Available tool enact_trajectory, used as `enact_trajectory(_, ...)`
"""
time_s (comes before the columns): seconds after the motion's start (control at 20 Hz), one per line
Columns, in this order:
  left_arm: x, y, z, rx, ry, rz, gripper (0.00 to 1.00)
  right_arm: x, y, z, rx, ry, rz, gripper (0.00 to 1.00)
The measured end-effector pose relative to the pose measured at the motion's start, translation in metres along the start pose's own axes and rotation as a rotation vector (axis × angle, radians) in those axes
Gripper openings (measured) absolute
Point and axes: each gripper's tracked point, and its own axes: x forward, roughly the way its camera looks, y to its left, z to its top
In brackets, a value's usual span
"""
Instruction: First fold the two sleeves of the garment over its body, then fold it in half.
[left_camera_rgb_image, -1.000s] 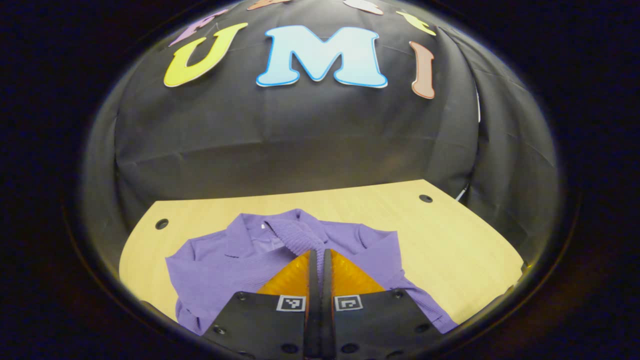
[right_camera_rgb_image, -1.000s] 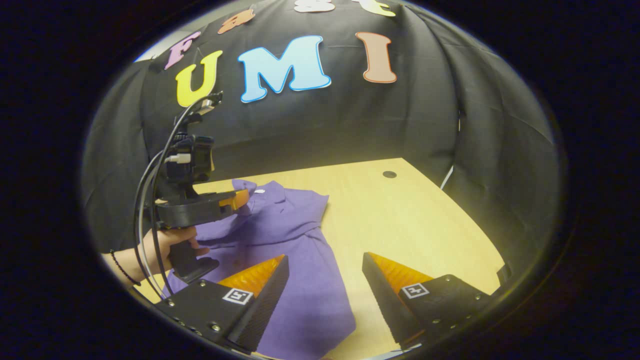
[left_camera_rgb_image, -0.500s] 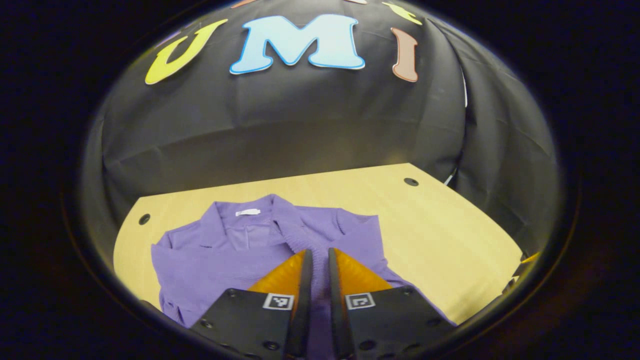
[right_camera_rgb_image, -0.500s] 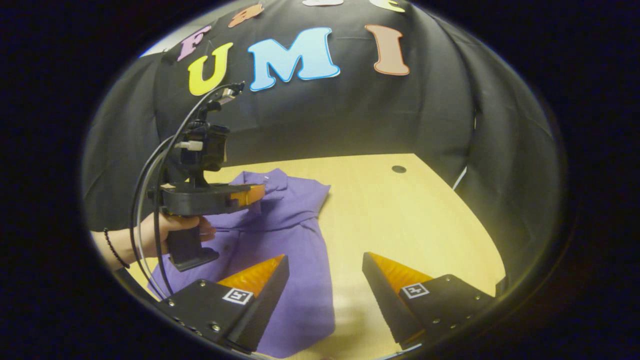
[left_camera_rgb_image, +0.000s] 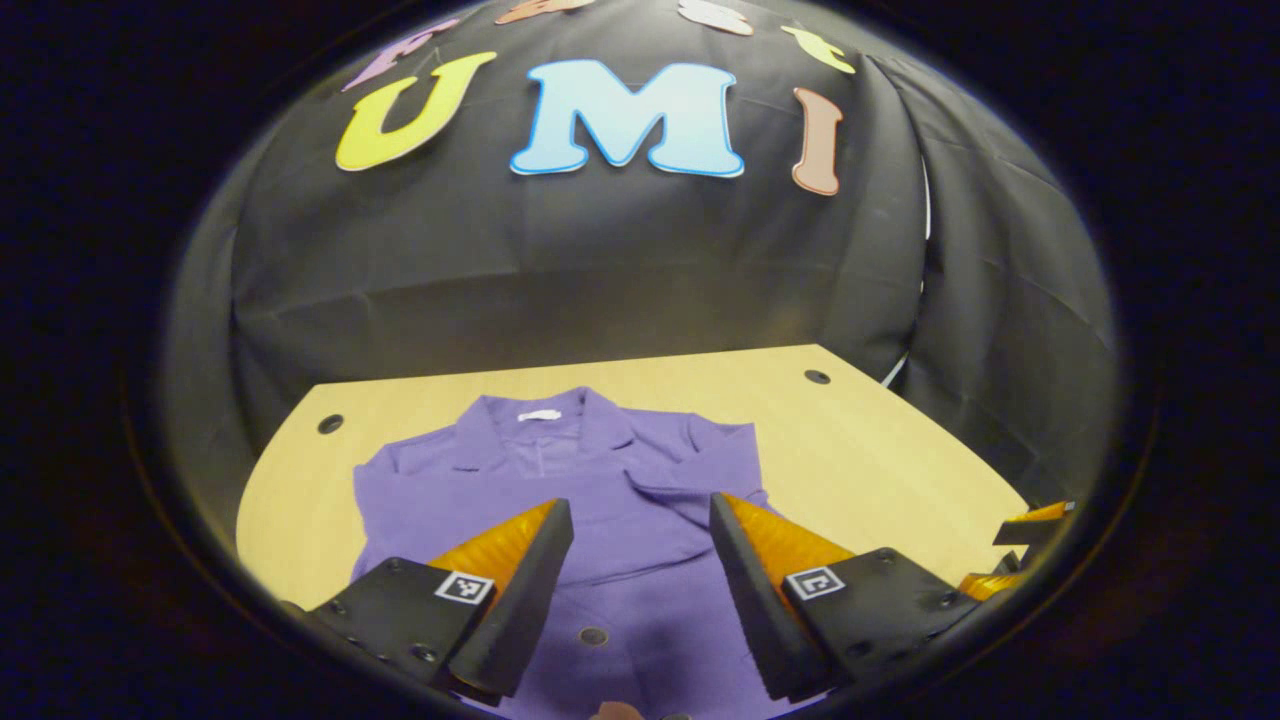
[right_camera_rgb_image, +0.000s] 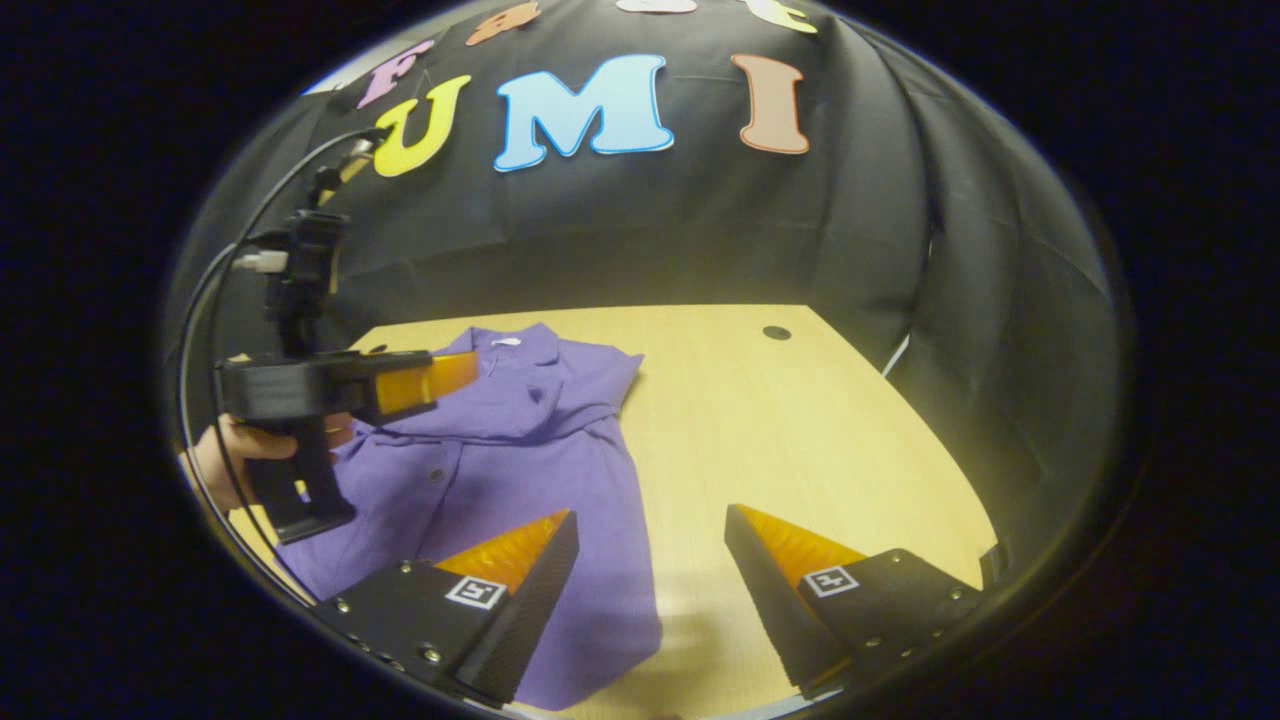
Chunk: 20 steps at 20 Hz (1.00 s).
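Garment (left_camera_rgb_image: 600, 500) lies flat on the wooden table (left_camera_rgb_image: 880, 450), lower centre of the left gripper view and lower left of the right gripper view, collar toward the booth wall. Both sleeves appear folded across the body, so I judge the half fold is the step in hand.

Left gripper (left_camera_rgb_image: 632, 575): fingers spread wide, nothing between them, hovering above the chest of the garment. Right gripper (right_camera_rgb_image: 650, 590): fingers also spread and empty, over the garment's edge and bare table. In the right gripper view a hand (right_camera_rgb_image: 235, 445) holds the left gripper at centre left of the frame.

To do this well, I would bring the 2 grippers to matching corners of 1 end, pinch through all layers so the sleeves do not slide out, lift together and lay that end level on the other.

Fabric: purple, ribbed knit, buttons down the front, a white label inside the collar.
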Motion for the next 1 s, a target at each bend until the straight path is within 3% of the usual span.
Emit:
enact_trajectory(0.05, -0.015, 0.008, -0.006, -0.013, 0.009, 0.013, 0.95, -0.002, 0.003, -0.008, -0.008, 0.013, -0.005, 0.92)
enact_trajectory(0.15, -0.050, 0.032, -0.022, -0.034, 0.020, 0.048, 0.94, -0.004, 0.013, -0.024, -0.019, 0.046, -0.007, 0.97)
enact_trajectory(0.4, -0.122, 0.087, -0.085, -0.048, 0.096, 0.082, 0.95, -0.017, 0.026, -0.055, -0.009, 0.085, -0.036, 0.96)
enact_trajectory(1.0, -0.238, 0.190, -0.212, -0.132, 0.235, 0.191, 0.96, -0.036, 0.048, -0.116, 0.086, 0.190, -0.083, 0.96)
